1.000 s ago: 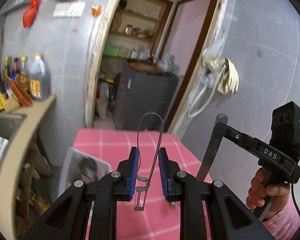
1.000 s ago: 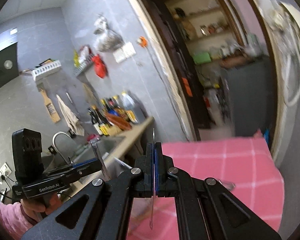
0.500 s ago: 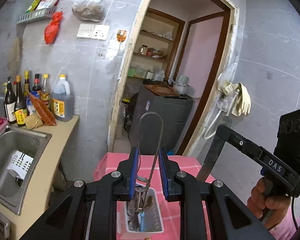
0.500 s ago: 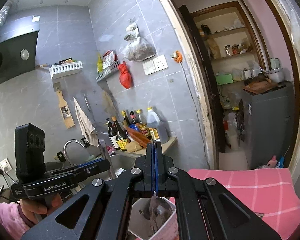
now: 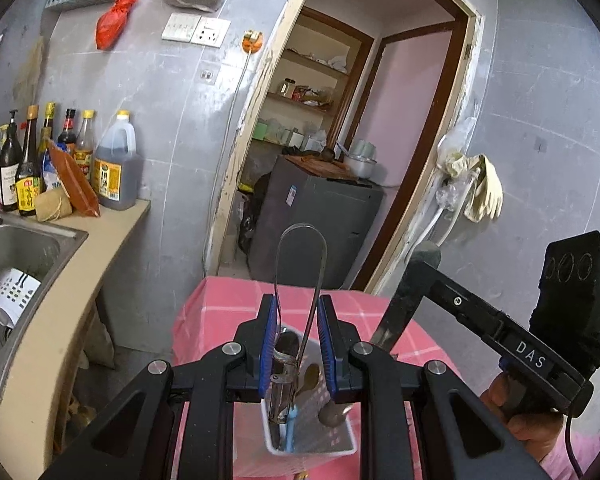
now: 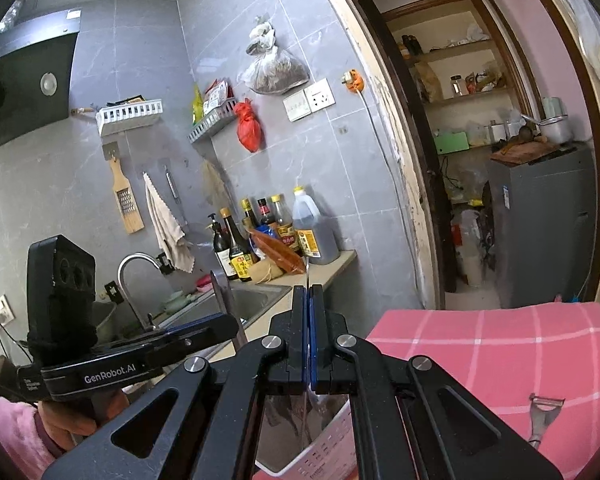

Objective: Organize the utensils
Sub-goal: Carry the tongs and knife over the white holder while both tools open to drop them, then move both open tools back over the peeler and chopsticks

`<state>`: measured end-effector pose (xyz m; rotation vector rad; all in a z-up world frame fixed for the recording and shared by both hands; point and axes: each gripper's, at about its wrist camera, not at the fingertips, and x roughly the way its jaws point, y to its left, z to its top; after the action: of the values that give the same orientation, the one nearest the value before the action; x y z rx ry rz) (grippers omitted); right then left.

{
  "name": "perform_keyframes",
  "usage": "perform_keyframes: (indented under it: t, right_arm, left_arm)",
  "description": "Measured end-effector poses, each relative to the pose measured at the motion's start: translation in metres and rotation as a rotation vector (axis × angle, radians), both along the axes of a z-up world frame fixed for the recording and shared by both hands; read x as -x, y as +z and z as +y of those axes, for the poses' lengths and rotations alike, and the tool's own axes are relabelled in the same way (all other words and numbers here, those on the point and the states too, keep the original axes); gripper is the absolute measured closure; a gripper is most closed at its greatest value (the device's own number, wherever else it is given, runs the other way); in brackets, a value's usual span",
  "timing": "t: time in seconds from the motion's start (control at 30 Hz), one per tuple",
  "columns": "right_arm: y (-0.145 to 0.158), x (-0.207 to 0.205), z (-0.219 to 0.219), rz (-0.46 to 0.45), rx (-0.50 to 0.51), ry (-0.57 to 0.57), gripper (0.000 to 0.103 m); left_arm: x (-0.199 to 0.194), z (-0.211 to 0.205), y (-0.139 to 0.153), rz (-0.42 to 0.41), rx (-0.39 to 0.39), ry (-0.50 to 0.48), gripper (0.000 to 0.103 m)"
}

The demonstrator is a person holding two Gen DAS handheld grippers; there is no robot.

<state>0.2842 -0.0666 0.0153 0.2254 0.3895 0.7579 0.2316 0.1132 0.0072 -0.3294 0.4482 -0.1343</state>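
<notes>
pink tablecloth (image 5: pixel 220 312); tongs (image 5: pixel 300 264) upright, loop uppermost.

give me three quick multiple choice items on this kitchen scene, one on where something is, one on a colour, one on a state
1. Where does the peeler lie?
A. on the checked tablecloth
B. in the sink
C. on the wall rack

2. What colour is the utensil basket?
A. green
B. white
C. black

3. How is the right gripper?
A. wide open, holding nothing
B. shut on a thin metal utensil
C. out of view

Answers: 1 A, it lies flat on the pink cloth right of the basket. 2 B, its perforated walls are white. 3 B, the blue pads pinch the blade-thin metal.
</notes>
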Motion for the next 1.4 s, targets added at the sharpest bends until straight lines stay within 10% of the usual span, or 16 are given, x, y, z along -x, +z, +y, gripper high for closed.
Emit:
perform_keyframes:
  t: [0.67,0.97,1.4]
  right_arm:
    - [-0.038,0.001,0.013,0.052,0.058,0.035,0.1]
    - [-0.018,0.007,-0.007,0.024,0.041,-0.031,0.07]
    - [0.036,0.038,-0.086,-0.11,0.073,-0.255,0.011]
  left_arm:
    - [0.004,0.005,-0.029,0.063,0.034,-0.025,0.082]
    - [0.012,0.002,-0.016,0.035,0.023,0.006,0.069]
    - [0.034,-0.046,0.022,-0.084,-0.069,0.082,0.009]
